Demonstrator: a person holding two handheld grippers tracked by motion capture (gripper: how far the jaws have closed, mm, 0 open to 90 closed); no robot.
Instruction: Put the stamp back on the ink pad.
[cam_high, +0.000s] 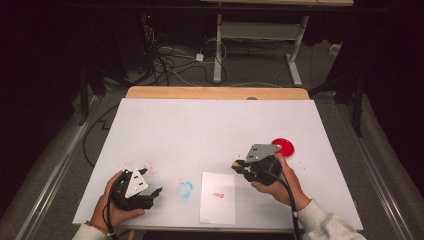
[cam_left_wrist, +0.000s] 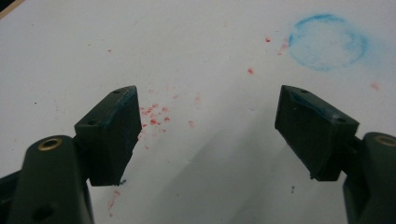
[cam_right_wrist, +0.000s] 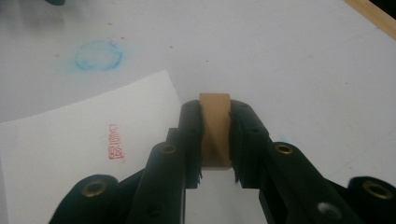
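Right tool (cam_right_wrist: 215, 140) tight on wooden stamp (cam_right_wrist: 215, 130); left tool (cam_left_wrist: 208, 135) wide, empty

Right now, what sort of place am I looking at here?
Probably a lab or recording workspace, not a home: a table covered in white, ink-stained paper, loose cables on the floor behind it, and a person working a wooden stamp with the right gripper.

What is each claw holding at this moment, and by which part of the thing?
The right claw grips a small wooden block, likely a stamp, with its jaws pressed on two opposite side faces. The left claw holds nothing; its jaws stand apart.
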